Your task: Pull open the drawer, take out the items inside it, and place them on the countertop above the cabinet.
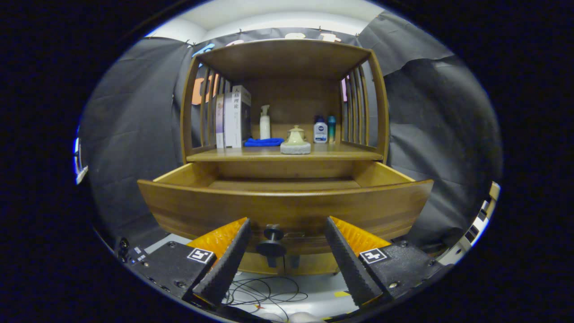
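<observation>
A wooden cabinet stands ahead with its drawer (285, 204) pulled out toward me. The drawer's dark round knob (271, 240) sits on its front, between my two fingers and apart from both. My gripper (287, 226) is open, with nothing held. From this low angle only a strip of the drawer's bare floor shows; what lies inside is hidden behind the front panel. On the countertop (251, 155) above the drawer rests a pale lidded pot on a grey pad (295, 141), near the front edge.
Further back on the countertop are upright books (233, 117), a folded blue cloth (263, 142), a white pump bottle (265, 122) and two small bottles (325, 130). Slatted sides and a top board enclose that shelf. Black cables (264, 294) lie on the floor below.
</observation>
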The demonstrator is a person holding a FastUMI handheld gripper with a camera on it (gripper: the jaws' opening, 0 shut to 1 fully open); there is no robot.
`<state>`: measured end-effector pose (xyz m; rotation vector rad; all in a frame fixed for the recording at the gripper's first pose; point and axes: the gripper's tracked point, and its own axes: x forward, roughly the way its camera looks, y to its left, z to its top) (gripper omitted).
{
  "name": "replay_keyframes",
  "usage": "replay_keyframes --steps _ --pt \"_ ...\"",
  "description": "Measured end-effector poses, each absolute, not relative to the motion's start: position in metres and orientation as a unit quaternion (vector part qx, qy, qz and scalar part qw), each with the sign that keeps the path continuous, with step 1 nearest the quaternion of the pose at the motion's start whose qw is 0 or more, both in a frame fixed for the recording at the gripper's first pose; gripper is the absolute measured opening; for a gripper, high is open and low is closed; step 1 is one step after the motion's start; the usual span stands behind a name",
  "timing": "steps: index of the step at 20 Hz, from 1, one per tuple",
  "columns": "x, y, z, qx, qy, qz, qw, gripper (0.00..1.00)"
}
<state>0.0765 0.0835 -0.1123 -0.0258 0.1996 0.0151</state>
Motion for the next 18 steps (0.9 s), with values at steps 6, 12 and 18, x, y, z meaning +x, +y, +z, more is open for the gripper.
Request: replay_keyframes --steps 6,12,18 --pt "0.095 0.095 -0.135 -0.019 0.107 0.007 0.994 1.00" --pt "0.103 0.095 -0.142 -0.022 0.103 -0.010 0.994 1.00" --pt "0.106 0.097 -0.141 -0.016 0.101 -0.007 0.995 1.00"
